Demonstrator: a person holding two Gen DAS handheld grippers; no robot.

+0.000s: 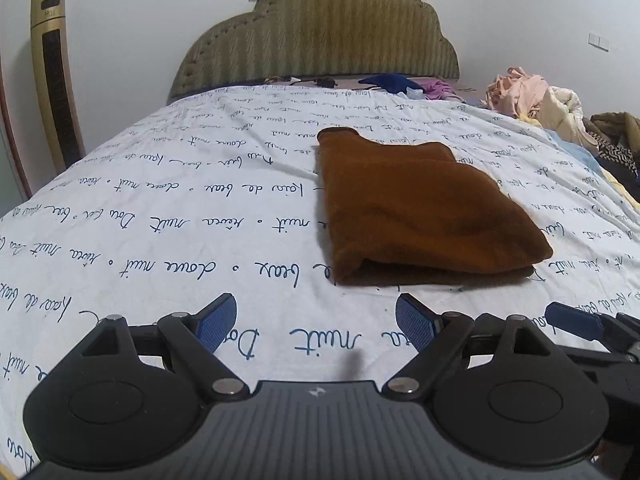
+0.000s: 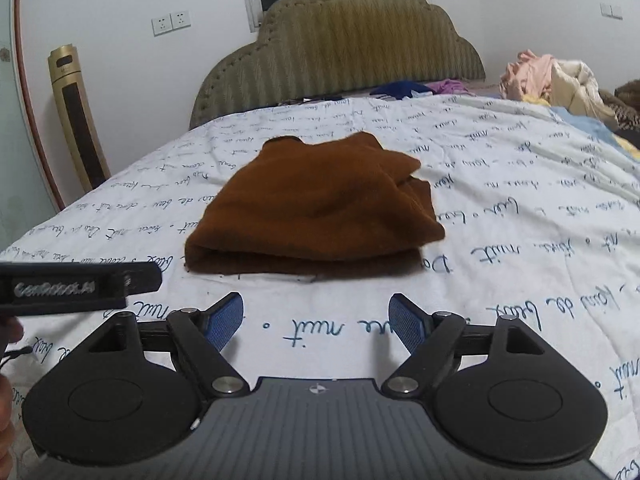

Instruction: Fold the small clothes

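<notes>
The brown garment (image 1: pixel 424 208) lies folded on the white bedsheet (image 1: pixel 160 208) printed with blue script, about mid-bed, its fold edge facing the grippers; the left gripper (image 1: pixel 316 326) hovers above the sheet just short of that edge, jaws spread, nothing between the blue pads (image 1: pixel 216 322); the right gripper (image 2: pixel 316 322) sits likewise short of the garment, jaws spread and empty; the garment is touched by neither; a padded headboard (image 1: pixel 320 40) stands behind; a pile of loose clothes (image 1: pixel 536 100) lies at the far right edge of the bed.
</notes>
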